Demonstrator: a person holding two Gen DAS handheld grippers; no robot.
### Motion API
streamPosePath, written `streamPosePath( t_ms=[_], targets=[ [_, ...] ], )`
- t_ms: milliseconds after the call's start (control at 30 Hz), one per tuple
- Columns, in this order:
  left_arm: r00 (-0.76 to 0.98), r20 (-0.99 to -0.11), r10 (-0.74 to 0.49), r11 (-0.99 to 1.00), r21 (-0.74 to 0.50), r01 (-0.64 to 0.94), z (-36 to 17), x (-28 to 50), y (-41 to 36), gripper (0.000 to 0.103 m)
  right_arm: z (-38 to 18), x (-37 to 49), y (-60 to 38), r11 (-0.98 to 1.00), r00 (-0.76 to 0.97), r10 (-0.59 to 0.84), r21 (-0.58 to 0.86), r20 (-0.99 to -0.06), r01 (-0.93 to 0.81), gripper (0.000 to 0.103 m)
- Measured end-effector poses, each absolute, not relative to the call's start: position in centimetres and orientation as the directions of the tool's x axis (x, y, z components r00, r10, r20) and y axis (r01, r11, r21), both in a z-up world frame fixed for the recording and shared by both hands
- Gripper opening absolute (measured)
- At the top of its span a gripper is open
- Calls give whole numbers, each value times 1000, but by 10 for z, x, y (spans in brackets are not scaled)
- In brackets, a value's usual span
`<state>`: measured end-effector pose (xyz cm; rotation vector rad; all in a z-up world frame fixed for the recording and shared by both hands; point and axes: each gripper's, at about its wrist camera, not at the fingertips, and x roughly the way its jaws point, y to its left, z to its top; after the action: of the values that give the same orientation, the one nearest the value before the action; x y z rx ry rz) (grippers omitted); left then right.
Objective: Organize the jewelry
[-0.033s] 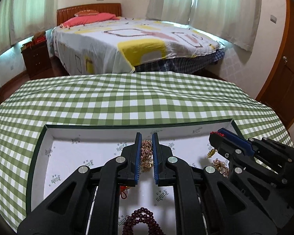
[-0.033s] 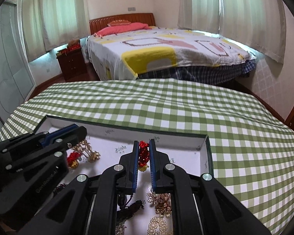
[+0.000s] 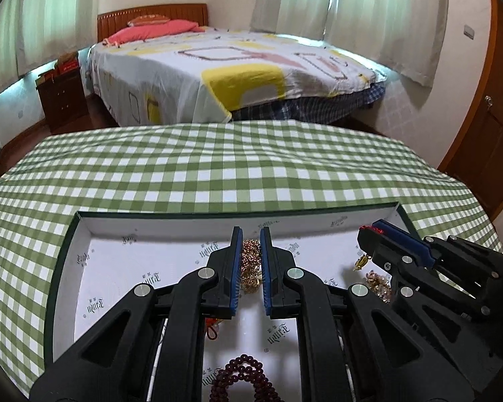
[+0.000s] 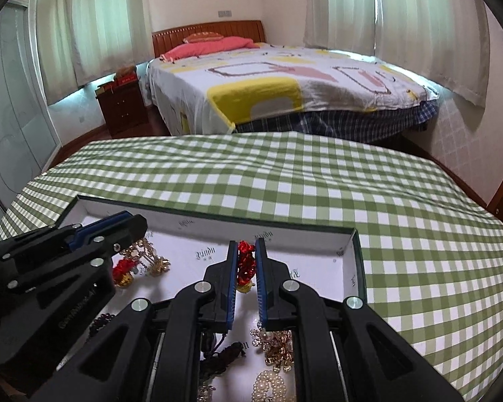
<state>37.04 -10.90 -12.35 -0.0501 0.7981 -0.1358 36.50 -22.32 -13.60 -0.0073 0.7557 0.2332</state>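
Both tools work inside the same white-lined tray (image 3: 94,268), a shallow box with a dark green rim that sits on a green checked tablecloth (image 3: 218,167) and fills the lower half of each frame. In the left wrist view, the left gripper (image 3: 250,234) sits at lower centre with its 2 blue-padded fingers drawn close around a gold filigree piece (image 3: 250,261); it appears pinched between the pads, though actual contact on both sides is hard to confirm. A string of dark red beads (image 3: 241,378) lies at the bottom edge of that frame, and more gold pieces (image 3: 379,283) sit at lower right beneath the other tool. In the right wrist view, the right gripper (image 4: 244,246) at lower centre has its fingers narrowed on a red flower ornament (image 4: 245,263) with a gold base, seemingly clamped. A second red and gold ornament (image 4: 124,269) lies at lower left beside a gold chain cluster (image 4: 151,258), and pearls (image 4: 271,385) rest at the bottom edge. The step in hand looks like lifting 2 pieces at once to sort them. To do it well, each tool should probably rise straight and slowly so dangling parts do not snag neighbours, keep steady pressure because filigree and fabric petals slip or crush easily, and stay apart from the other tool, which already crowds the tray's corner in each view.
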Motion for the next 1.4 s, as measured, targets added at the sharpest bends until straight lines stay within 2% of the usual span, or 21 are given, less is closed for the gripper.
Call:
streamPosePath(
  t_ms=[300, 400, 467, 533, 600, 667, 733, 767, 867, 1033, 1300, 1400],
  targets=[
    [621, -768, -156, 988, -118, 103, -138, 376, -111, 11, -140, 369, -221, 974, 673, 205, 79, -711, -213, 11],
    [597, -785, -165, 986, -118, 117, -142, 379, -115, 11, -142, 370, -221, 974, 664, 204, 83, -719, -210, 15],
    [604, -780, -166, 986, -120, 116, -141, 379, -114, 17, -141, 370, -222, 974, 664, 204, 83, -719, -209, 29],
    [612, -776, -151, 989, -110, 104, -140, 377, -113, 27, -141, 369, -223, 977, 670, 195, 79, -717, -199, 33],
    [614, -775, -151, 989, -114, 99, -139, 376, -109, 31, -141, 369, -226, 978, 669, 195, 90, -717, -188, 40],
    [620, -773, -138, 990, -109, 84, -137, 375, -105, 40, -140, 368, -229, 980, 675, 186, 90, -714, -175, 48],
    [641, -758, -119, 993, -106, 59, -133, 370, -98, 55, -137, 365, -232, 983, 689, 171, 79, -705, -163, 55],
    [649, -752, -117, 993, -106, 56, -131, 369, -95, 57, -136, 364, -233, 984, 693, 166, 75, -701, -160, 61],
    [681, -724, -108, 994, -92, 59, -120, 359, -88, 68, -127, 355, -235, 987, 717, 145, 51, -682, -152, 69],
    [743, -664, -87, 996, -60, 62, -99, 336, -82, 80, -117, 339, -236, 989, 736, 133, 43, -664, -140, 71],
    [819, -571, -64, 997, 0, 78, -75, 277, -77, 90, -100, 289, -237, 991, 769, 133, 57, -625, -124, 72],
    [828, -558, -54, 998, 8, 70, -69, 253, -71, 90, -97, 270, -235, 991, 777, 131, 62, -615, -118, 73]
  ],
)
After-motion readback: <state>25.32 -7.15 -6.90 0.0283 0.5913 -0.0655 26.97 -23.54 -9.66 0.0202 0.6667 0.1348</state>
